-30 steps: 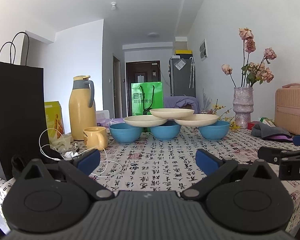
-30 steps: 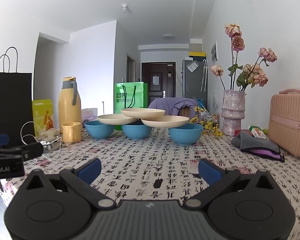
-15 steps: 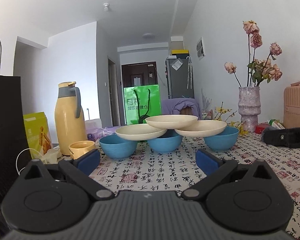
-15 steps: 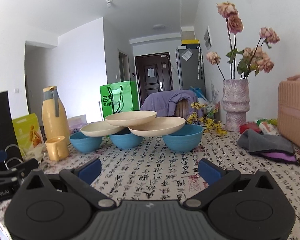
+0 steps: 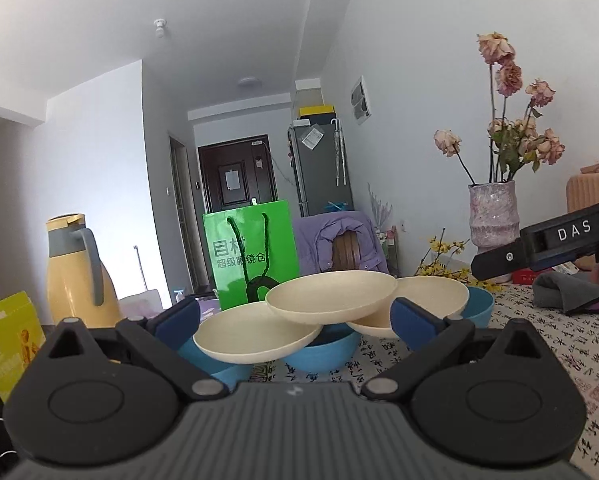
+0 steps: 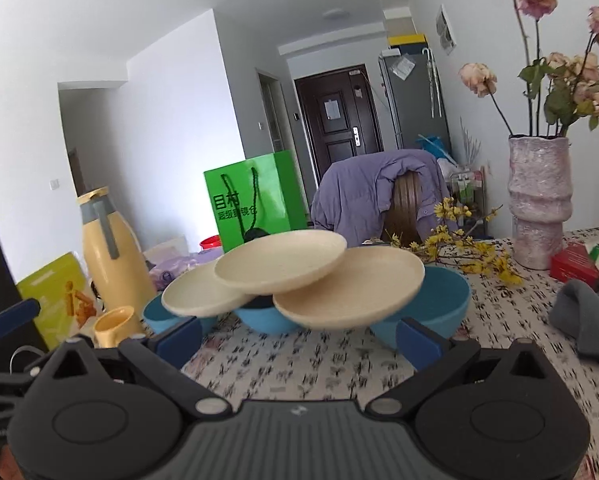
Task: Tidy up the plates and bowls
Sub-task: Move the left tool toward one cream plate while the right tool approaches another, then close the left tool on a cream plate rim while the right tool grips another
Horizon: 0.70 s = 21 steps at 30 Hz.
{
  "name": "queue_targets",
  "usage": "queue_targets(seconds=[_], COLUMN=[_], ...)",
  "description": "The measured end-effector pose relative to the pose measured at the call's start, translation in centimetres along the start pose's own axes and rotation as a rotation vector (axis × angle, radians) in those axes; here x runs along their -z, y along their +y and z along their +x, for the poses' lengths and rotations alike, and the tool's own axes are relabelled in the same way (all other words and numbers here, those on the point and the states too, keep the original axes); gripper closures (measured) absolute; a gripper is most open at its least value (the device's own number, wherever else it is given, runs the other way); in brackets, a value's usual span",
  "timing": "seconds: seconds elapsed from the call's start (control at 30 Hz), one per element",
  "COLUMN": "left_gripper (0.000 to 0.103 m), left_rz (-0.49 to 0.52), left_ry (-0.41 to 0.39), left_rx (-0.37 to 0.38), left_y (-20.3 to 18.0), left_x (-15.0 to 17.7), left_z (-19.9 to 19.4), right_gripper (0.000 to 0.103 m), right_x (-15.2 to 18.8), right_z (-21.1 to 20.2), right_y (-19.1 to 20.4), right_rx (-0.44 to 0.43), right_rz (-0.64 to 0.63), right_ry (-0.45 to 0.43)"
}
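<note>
Green bag (image 5: pixel 252 257) stands behind stacked plates (image 5: pixel 331 298); thermos (image 5: pixel 77 268) left.

My right gripper (image 6: pixel 297 338) hangs wide apart near three blue bowls (image 6: pixel 423 312). Three cream plates (image 6: pixel 347 286) overlap on them.

Three cream plates (image 6: pixel 280 266) are seen over blue bowls (image 6: pixel 435 306) on a white tablecloth (image 6: pixel 299 364) printed with black calligraphy. A bright green bag (image 6: pixel 255 200) with dark lettering, a yellow flask (image 6: pixel 107 256) with grey handle, and a mottled pink vase (image 6: pixel 537 204) are shown behind.
</note>
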State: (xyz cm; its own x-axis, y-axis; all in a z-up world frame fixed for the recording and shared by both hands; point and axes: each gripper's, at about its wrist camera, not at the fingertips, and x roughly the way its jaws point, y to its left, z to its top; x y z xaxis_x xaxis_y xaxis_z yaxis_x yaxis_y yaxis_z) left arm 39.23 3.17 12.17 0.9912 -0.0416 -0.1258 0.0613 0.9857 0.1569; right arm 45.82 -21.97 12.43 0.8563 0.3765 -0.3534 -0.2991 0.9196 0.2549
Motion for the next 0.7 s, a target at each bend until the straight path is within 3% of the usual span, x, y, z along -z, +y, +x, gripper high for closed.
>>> queue_targets(seconds=[0.27,0.4,0.47,0.53,0.57,0.6,0.7], left_gripper=[0.0,0.002,0.007,0.018,0.026,0.028,0.032], left_rz=[-0.143,-0.213,-0.24,-0.277,-0.292,-0.309,-0.353], left_ry=[0.198,0.296,0.34,0.387,0.41,0.428,0.461], left_rx=[0.048,0.037,0.048,0.04,0.033,0.032,0.04], left_y=[4.2,5.8,6.4,6.9,7.2,7.4,7.7], left_x=[-2.2,-2.1,-1.8,-1.5,-1.3,-1.2,-0.6], left_z=[13.1,19.9,22.9,25.1,26.1,26.8,28.4], right_gripper=[0.0,0.0,0.0,0.004,0.015,0.023,0.027], right_x=[-6.1,-7.8,-8.2,-8.5,-8.3,-8.2,-7.6], right_z=[9.6,15.4,17.9,20.6,21.8,22.9,24.9], right_y=[-2.4,-3.6,-4.1,-4.3,-4.5,-4.5,-4.4], right_rx=[-0.021,-0.082,-0.035,0.001,0.01,0.026,0.078], right_rz=[0.042,0.038,0.049,0.051,0.046,0.034,-0.003], right_ry=[0.024,0.109,0.123,0.175,0.202,0.221,0.25])
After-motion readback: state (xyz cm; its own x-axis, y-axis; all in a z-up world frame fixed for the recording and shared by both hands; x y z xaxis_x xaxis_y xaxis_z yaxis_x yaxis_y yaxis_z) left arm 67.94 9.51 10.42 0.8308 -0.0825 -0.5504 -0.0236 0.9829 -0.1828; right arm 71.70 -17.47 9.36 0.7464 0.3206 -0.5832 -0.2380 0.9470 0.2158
